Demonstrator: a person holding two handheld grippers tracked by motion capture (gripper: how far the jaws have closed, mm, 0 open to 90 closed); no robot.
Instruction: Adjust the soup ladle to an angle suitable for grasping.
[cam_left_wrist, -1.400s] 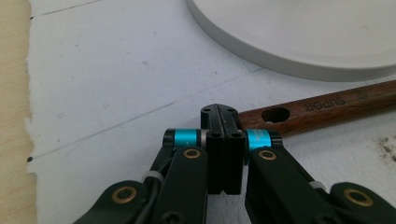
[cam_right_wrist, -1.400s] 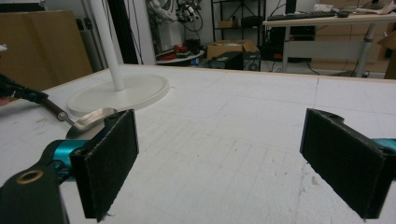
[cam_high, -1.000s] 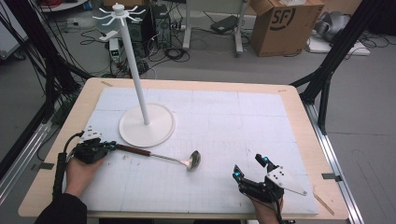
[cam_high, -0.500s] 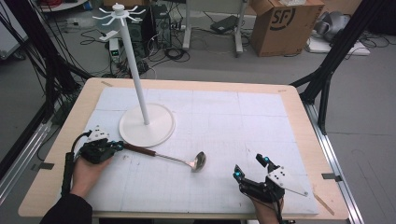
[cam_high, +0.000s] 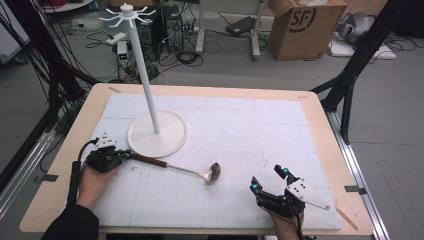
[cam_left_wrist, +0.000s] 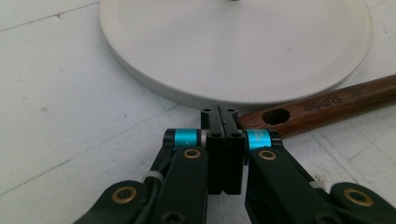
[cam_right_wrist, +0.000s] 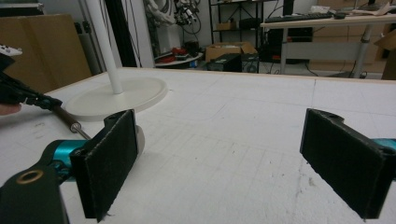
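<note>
Since a second ago, the one ladle (cam_high: 175, 167) has slid slightly right on the counter (cam_high: 240, 135). Left gripper (cam_left_wrist: 223, 122), fingers pressed together, sits at its wooden handle end, beside the single stand (cam_high: 157, 133). Right gripper (cam_high: 270, 180) fingers stand spread, well apart from it.

Overall light: bright, even and soft in all three views; its source is not visible.
Shadows: faint; a thin one under the rim of the white stand base (cam_left_wrist: 233, 51) just ahead of the left gripper's (cam_left_wrist: 223, 116) jaws.
Glare: a small highlight on the ladle (cam_high: 212, 173) bowl (high view).
Focus: wooden handle (cam_left_wrist: 322, 108) beside the closed jaws is sharp; the right gripper's (cam_right_wrist: 233, 163) near pads look soft.
Background: shelves and desks far beyond the jaws slightly blurred.
Edge distortion: mild bending of the table (cam_high: 320, 115) edges.
</note>
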